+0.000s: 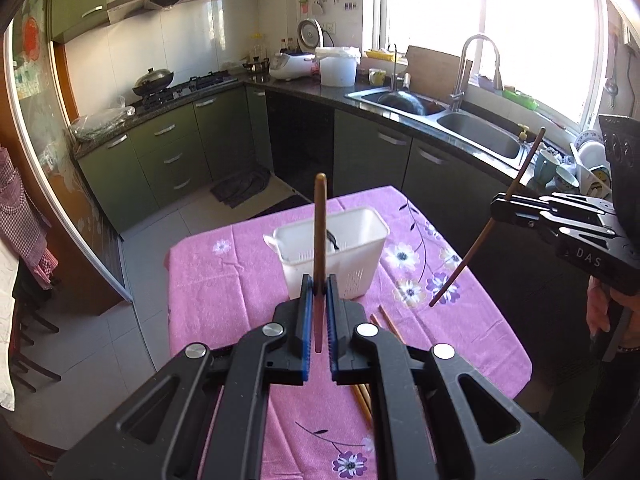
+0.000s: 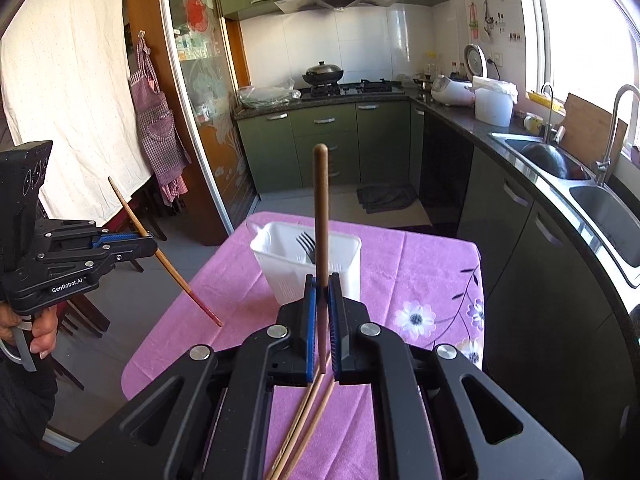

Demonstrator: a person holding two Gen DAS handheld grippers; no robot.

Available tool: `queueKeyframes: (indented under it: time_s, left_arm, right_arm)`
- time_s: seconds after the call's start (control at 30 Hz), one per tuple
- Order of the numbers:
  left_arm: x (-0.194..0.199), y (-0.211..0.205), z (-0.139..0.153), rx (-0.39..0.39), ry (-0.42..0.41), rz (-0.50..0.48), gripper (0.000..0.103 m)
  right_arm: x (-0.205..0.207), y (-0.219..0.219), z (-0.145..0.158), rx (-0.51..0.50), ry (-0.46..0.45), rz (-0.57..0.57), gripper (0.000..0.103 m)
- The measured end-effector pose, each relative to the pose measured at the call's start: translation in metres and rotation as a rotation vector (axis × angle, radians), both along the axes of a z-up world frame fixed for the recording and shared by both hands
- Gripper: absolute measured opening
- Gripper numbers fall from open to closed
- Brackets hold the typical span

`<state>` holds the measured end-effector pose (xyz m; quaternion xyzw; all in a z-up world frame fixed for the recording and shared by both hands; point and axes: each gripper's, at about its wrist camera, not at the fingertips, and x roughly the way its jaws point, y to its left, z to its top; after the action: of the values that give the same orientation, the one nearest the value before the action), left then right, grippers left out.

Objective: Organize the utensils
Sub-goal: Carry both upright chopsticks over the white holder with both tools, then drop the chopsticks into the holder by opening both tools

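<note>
The left gripper (image 1: 319,286) has its jaws closed on one brown chopstick (image 1: 320,240), which stands almost upright between the blue pads, its rounded end pointing up and its thin end hanging below. The right gripper (image 2: 322,286) grips a second chopstick (image 2: 321,240) in the same way, upright and clamped partway along its length. Seen from the opposite wrist view, each held stick slants, thin end lowest, above the worktop (image 1: 224,280), which wears a pink cloth printed with flowers.

A white plastic utensil holder (image 1: 352,248) stands toward the far end of the worktop, beyond both grippers. A dark metal fork (image 2: 306,246) stands inside it, tines up.

More chopsticks (image 2: 308,420) lie flat on the cloth at the near end, under the right gripper and just right of the left one.

A hand (image 2: 40,332) grasps the left gripper's handle at the left edge of the right wrist view.
</note>
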<state>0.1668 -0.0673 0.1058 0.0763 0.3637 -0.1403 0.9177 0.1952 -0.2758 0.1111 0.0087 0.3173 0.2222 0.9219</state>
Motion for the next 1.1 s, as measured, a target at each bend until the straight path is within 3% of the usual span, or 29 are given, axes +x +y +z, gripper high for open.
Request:
queueKeyframes:
  time_s: [0.23, 0.4, 0.63, 0.83, 0.97, 1.1]
  left_arm:
    - [0.028, -0.016, 0.047, -0.030, -0.153, 0.021, 0.006]
    - [0.059, -0.026, 0.042, -0.022, -0.206, 0.051, 0.006]
    - [0.102, -0.021, -0.008, -0.032, -0.108, 0.082, 0.006]
    - [0.110, -0.021, -0.048, -0.011, -0.017, 0.066, 0.007]
    - [0.112, -0.021, -0.065, -0.004, 0.024, 0.063, 0.008]
    - [0.111, -0.018, -0.065, -0.010, 0.039, 0.069, 0.017]
  right_arm:
    - [0.035, 0.011, 0.044, 0.054, -0.089, -0.021, 0.007]
    - [0.068, 0.022, 0.049, 0.059, -0.106, -0.047, 0.007]
    - [0.122, 0.041, 0.000, 0.027, -0.003, -0.053, 0.007]
    - [0.141, 0.055, -0.050, -0.012, 0.091, -0.024, 0.007]
    - [0.144, 0.058, -0.063, -0.029, 0.113, -0.013, 0.007]
    - [0.133, 0.054, -0.057, -0.023, 0.089, -0.015, 0.008]
